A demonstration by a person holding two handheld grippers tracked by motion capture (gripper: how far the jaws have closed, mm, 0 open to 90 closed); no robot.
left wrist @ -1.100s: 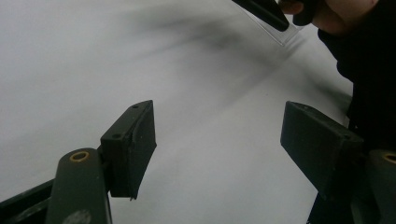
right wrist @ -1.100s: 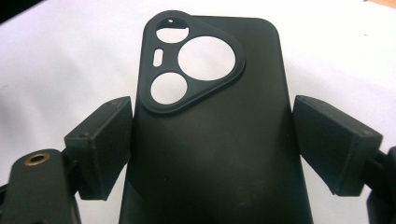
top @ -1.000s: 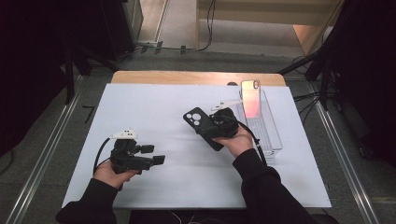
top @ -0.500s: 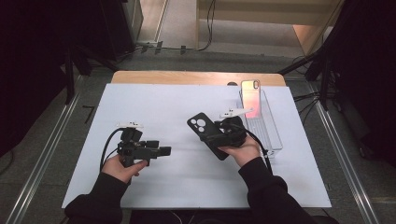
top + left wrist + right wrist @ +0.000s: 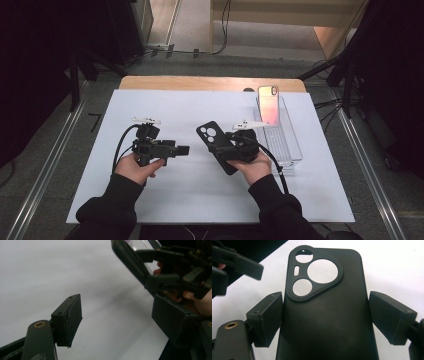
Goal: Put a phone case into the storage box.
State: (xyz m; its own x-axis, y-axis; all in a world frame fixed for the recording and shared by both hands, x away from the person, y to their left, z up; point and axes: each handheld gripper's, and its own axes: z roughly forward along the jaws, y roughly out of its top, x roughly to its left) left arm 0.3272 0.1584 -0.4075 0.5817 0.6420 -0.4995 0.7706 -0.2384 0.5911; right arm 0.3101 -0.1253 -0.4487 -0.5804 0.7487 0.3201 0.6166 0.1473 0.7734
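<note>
Above bare white mat [image 5: 190, 200], right gripper [image 5: 231, 150] fingers clamp black phone case [image 5: 324, 315] edges, left gripper [image 5: 181, 150] fingers open.

One phone case [image 5: 216, 145], one phone [image 5: 267, 104], one tray [image 5: 290, 150]

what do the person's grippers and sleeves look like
Both are black. The left gripper and the right gripper each have two blocky black jaws with flat rectangular pads, a pale three-cornered plate on top and a black cable trailing back. The sleeves are dark and long.
</note>
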